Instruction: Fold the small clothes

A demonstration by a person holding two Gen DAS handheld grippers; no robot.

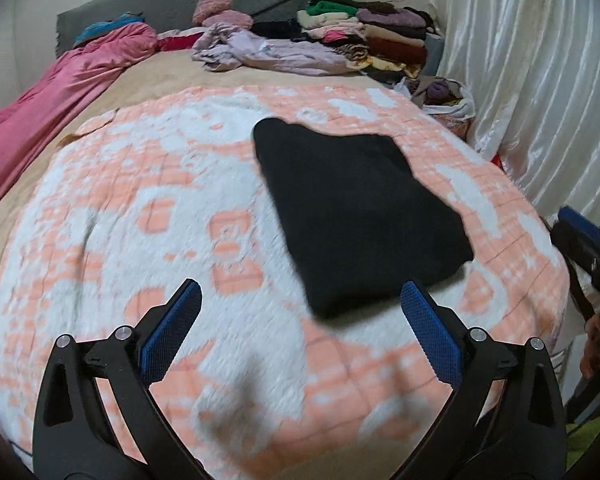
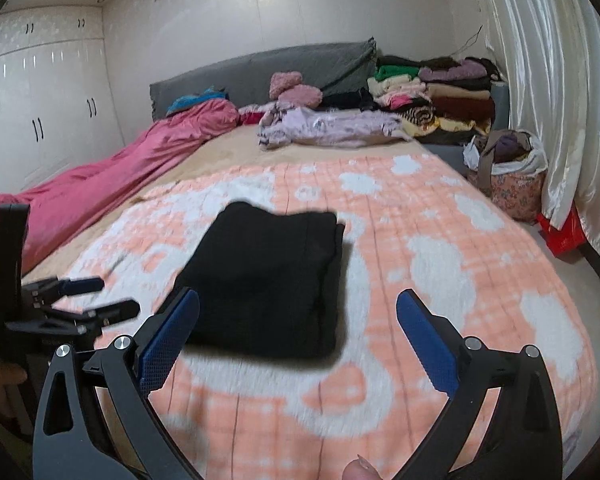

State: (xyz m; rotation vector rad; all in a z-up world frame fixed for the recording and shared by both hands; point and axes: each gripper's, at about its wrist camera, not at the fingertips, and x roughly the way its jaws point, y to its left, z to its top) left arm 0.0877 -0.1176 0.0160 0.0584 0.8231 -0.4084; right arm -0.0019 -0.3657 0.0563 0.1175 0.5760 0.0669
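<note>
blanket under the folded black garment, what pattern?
Fluffy blanket: peach-orange grid check with white cloud-like blotches. Clearest in the right wrist view.

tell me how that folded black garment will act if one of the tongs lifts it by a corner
The black garment is soft cloth in stacked layers, so it would likely droop and unfold rather than hold shape. It looks fairly thick, so probably light but bulky. Pushed across the fuzzy peach blanket, it would more likely bunch than slide.
</note>
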